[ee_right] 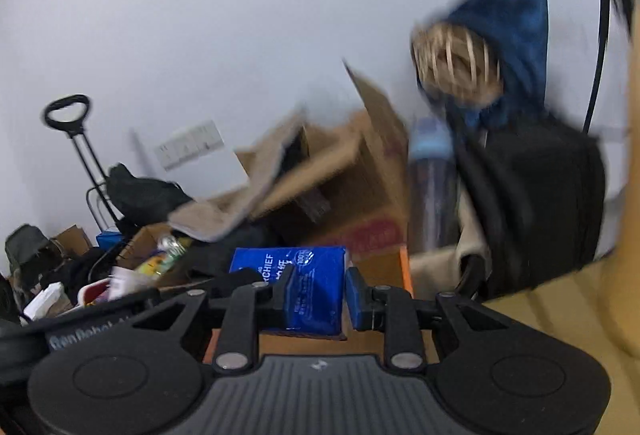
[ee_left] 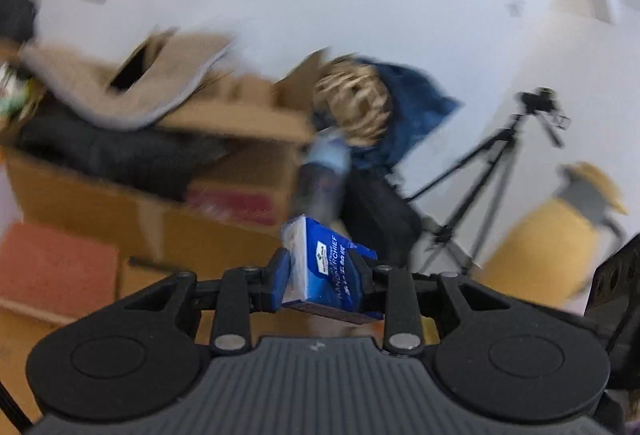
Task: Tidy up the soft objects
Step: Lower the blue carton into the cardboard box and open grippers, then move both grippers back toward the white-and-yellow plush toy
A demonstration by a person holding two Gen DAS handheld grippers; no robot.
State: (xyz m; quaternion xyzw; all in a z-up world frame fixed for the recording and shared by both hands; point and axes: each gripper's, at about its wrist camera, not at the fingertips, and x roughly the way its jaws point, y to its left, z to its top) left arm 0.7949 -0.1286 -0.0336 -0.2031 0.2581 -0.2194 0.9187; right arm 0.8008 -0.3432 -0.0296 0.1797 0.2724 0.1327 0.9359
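A blue handkerchief-tissue pack (ee_left: pixel 316 239) with white lettering stands tilted between the blue pads of my left gripper (ee_left: pixel 322 273), which is shut on it in the air. In the right wrist view a second blue tissue pack (ee_right: pixel 308 267) lies flat between the fingers of my right gripper (ee_right: pixel 320 289), which is shut on it above an orange box (ee_right: pixel 404 271). Both views are blurred by motion. The lower parts of both packs are hidden behind the fingers.
Open cardboard boxes (ee_left: pixel 224 171) draped with a beige cloth (ee_left: pixel 120 91) and a black garment (ee_left: pixel 120 155) fill the left. A blue cloth with a woven hat (ee_left: pixel 354 107), a bottle (ee_left: pixel 324 175), a black backpack (ee_right: pixel 532 207), a tripod (ee_left: pixel 492 171) and a yellow chair (ee_left: pixel 548 235) stand to the right.
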